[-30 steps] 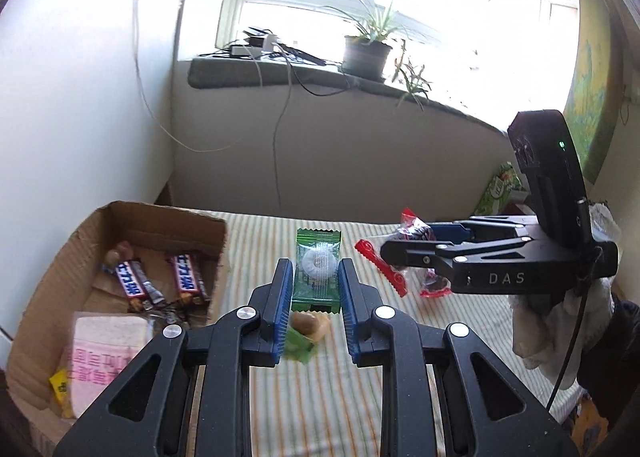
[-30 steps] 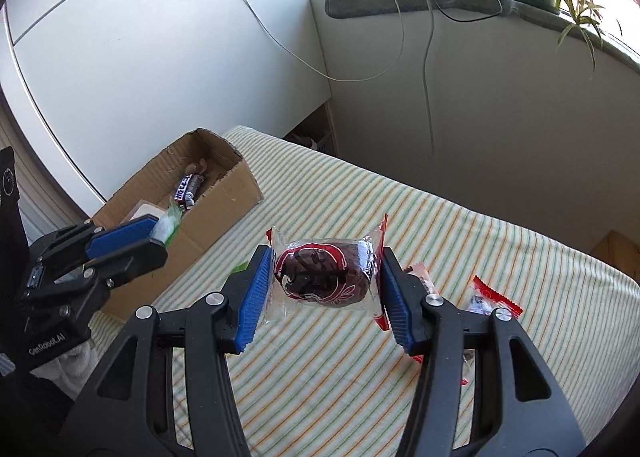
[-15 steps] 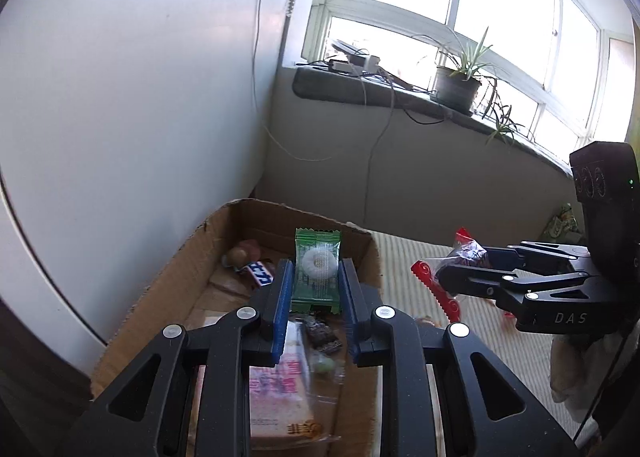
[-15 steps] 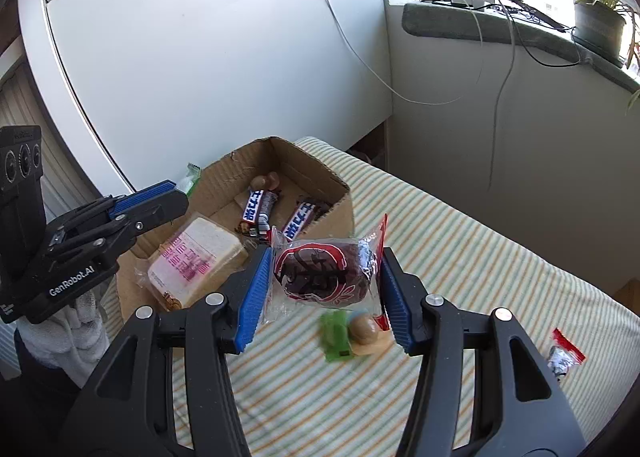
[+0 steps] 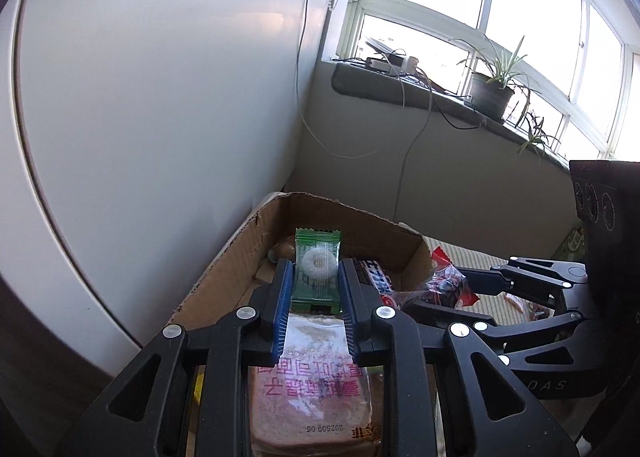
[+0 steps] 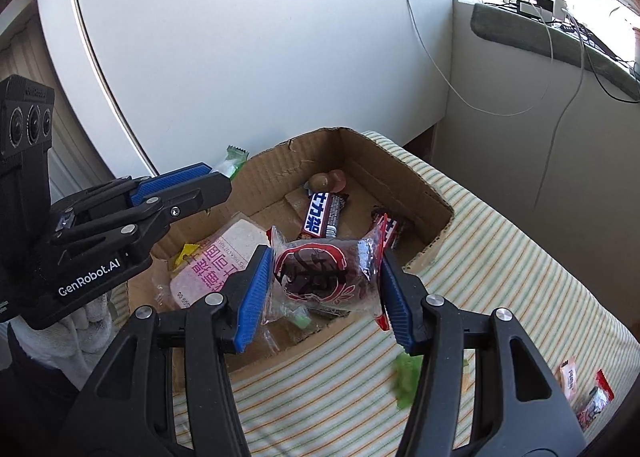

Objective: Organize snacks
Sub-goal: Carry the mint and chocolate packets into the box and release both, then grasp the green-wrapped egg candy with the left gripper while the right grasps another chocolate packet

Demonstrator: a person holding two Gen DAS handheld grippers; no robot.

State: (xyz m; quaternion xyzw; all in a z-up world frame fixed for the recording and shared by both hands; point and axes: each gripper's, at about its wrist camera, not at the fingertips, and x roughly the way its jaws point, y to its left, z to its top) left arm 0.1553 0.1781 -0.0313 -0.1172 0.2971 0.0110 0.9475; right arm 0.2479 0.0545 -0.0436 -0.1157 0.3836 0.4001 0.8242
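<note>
Left wrist view: the left gripper (image 5: 316, 289) pinches a green candy packet (image 5: 317, 271) above the cardboard box (image 5: 236, 257), by a white wall and sunny windowsill (image 5: 420, 91).

Right wrist view: the right gripper (image 6: 322, 289) clamps a dark pastry packet (image 6: 324, 273) over the box's near edge on a striped cloth (image 6: 500, 277).

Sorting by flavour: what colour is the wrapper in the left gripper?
Green, with a white ring sweet showing through; clearest in the left wrist view.
</note>
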